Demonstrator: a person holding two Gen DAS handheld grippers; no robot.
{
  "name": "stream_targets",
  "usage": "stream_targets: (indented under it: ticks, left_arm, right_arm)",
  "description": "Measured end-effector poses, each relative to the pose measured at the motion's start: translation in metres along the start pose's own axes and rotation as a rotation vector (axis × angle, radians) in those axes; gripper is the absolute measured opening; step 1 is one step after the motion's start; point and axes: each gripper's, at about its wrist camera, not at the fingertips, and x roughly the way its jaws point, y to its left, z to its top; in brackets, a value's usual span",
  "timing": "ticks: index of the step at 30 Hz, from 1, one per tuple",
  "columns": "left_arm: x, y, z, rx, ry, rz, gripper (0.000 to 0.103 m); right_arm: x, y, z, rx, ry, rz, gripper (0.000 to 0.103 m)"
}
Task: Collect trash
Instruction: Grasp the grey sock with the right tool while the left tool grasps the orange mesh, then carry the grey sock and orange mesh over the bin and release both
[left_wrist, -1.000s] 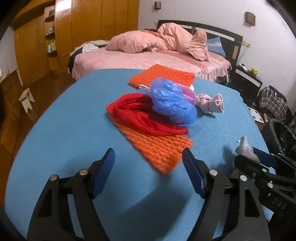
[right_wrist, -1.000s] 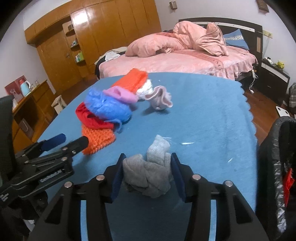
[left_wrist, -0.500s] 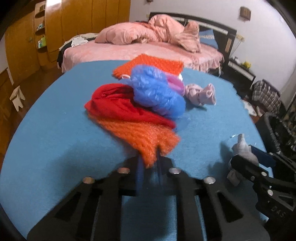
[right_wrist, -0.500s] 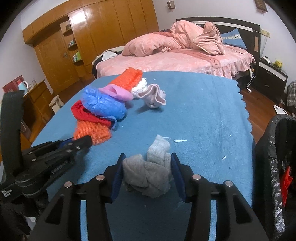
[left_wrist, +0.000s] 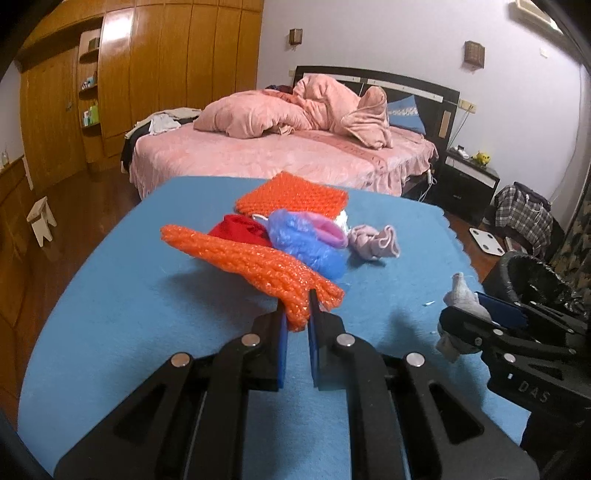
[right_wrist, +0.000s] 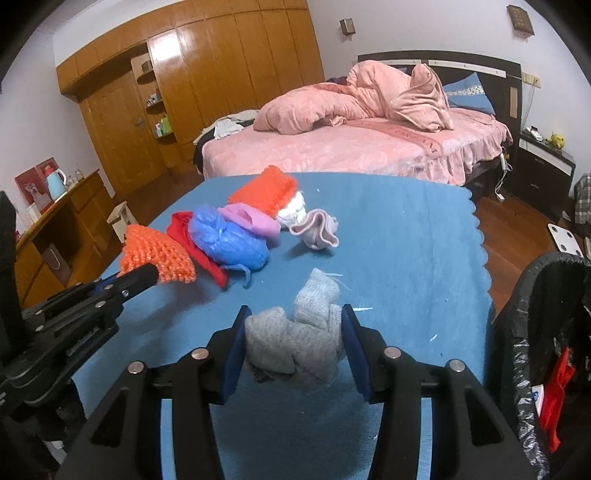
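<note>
Both loads must go to the black-lined bin (right_wrist: 535, 332) at three o'clock, nearer the right tongs (right_wrist: 293, 343) clamping the grey cloth (right_wrist: 295, 339) than the left tongs (left_wrist: 297, 314) pinching the orange knit piece (left_wrist: 255, 262).

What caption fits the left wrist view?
Left tongs pinch an orange knit piece off the blue table.

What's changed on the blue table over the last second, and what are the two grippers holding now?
The left gripper was open over the table; it has shut on the near corner of the orange knitted piece and lifted it off the red cloth. The right gripper kept its hold on the grey sock. The blue bag, the pink sock and the black bin stayed put.
</note>
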Motion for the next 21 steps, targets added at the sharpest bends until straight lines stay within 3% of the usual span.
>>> stream_targets:
  ticks: [10, 21]
  left_arm:
    - [-0.035, -0.011, -0.004, 0.038, -0.039, -0.019, 0.009]
    - [-0.042, -0.032, -0.001, 0.064, -0.060, -0.070, 0.009]
  right_arm:
    - [-0.017, 0.000, 0.008, 0.001, -0.034, 0.006, 0.048]
    - [-0.044, -0.009, 0.013, 0.011, -0.091, -0.011, 0.048]
